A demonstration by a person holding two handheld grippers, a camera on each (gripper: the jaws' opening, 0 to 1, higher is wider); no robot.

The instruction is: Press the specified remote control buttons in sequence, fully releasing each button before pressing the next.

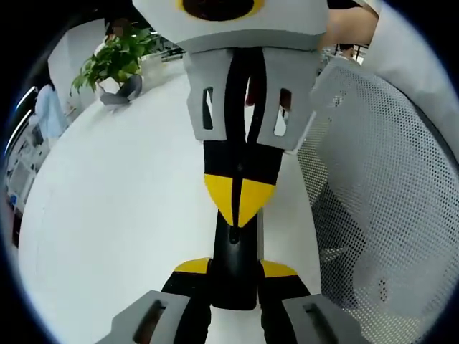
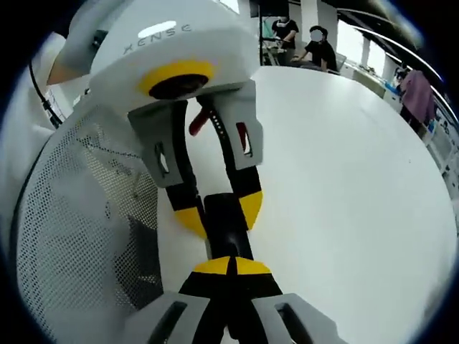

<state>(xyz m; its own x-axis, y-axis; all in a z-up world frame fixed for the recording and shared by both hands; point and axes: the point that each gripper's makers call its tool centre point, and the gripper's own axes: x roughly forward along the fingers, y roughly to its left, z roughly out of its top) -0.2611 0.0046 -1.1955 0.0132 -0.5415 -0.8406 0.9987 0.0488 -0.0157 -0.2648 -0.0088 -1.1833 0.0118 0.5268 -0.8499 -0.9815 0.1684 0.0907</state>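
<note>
While we clamp the remote (image 1: 234,269) between the left gripper (image 1: 234,276) jaws, its slim, glossy black body runs lengthwise toward the right gripper (image 1: 238,204), whose closed yellow tips press down on its far half. Both hover just above the smooth white table (image 1: 122,215), beside a perforated mesh chair (image 1: 387,193).

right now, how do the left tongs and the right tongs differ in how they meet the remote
The left tongs stand apart with the remote clamped between their tips; the right tongs are shut tip to tip. The left tongs grip its sides at one end, while the right tongs appear to rest their point on its face. Both have yellow tips.
</note>
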